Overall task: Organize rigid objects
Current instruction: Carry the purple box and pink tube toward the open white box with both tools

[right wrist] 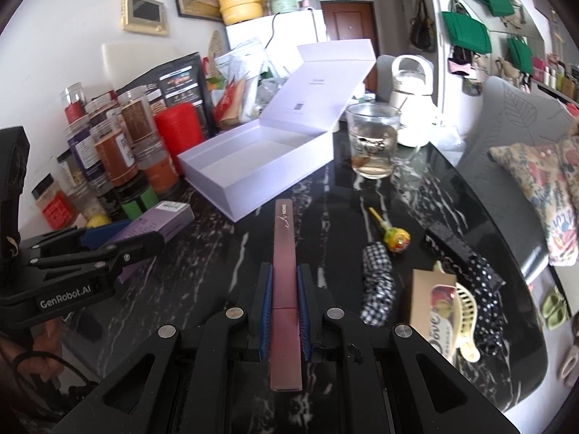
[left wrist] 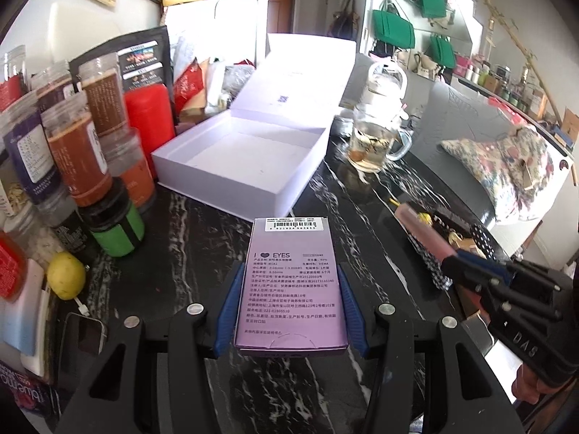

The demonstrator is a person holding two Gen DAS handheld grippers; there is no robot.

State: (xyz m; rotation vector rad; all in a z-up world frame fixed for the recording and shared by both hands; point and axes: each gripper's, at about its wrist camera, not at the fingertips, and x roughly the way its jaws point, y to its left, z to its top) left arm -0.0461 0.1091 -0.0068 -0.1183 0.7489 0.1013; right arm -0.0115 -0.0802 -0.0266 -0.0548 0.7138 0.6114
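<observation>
Left hand-held gripper (left wrist: 289, 311) pinching the purple carton (left wrist: 291, 282), right hand-held gripper (right wrist: 284, 311) clamping the slim pink case (right wrist: 286, 275); probably both go flat into the open white box (left wrist: 231, 184), one at a time.

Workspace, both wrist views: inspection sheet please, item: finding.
Surface: black marble table.
Job's things: white box open and empty; purple carton in left tongs; pink case in right tongs.
Clutter: jars, lemon, mug, lollipop, hair clip, checkered scrunchie.
Grippers: both shut on their loads.
Cables: white plug beside phone.
Surroundings: fridge, green bags, cushion.
</observation>
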